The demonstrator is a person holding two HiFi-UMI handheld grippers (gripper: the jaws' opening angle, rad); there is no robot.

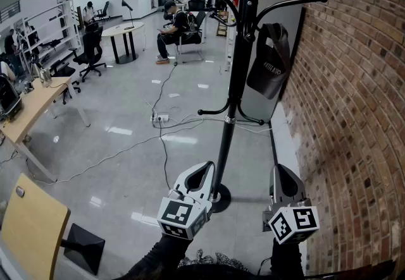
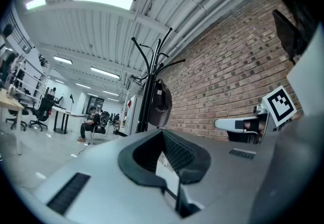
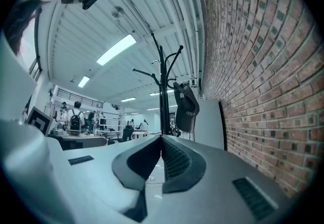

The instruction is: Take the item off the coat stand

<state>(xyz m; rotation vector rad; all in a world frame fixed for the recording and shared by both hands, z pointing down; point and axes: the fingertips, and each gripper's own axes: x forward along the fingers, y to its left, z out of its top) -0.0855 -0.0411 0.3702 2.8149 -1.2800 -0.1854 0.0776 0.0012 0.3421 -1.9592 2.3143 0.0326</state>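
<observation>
The coat stand [image 1: 239, 64] pole rises at 12 o'clock, between the left gripper [image 1: 208, 165] and the right gripper [image 1: 280, 169]. The brick wall [image 1: 354, 114] closes the whole 3 o'clock side, close behind the cap [image 1: 269, 67] at 1 o'clock. Lower hooks [image 1: 200, 111] stick out at mid height. From 9 to 11 o'clock the floor [image 1: 126, 165] is open; only cables [image 1: 159, 119] lie there.

Brick wall [image 1: 354, 114], round table [image 1: 123, 30]

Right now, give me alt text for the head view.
A dark cap hangs from a black coat stand beside a brick wall. In the foreground, the left gripper and right gripper are shut and empty.
</observation>
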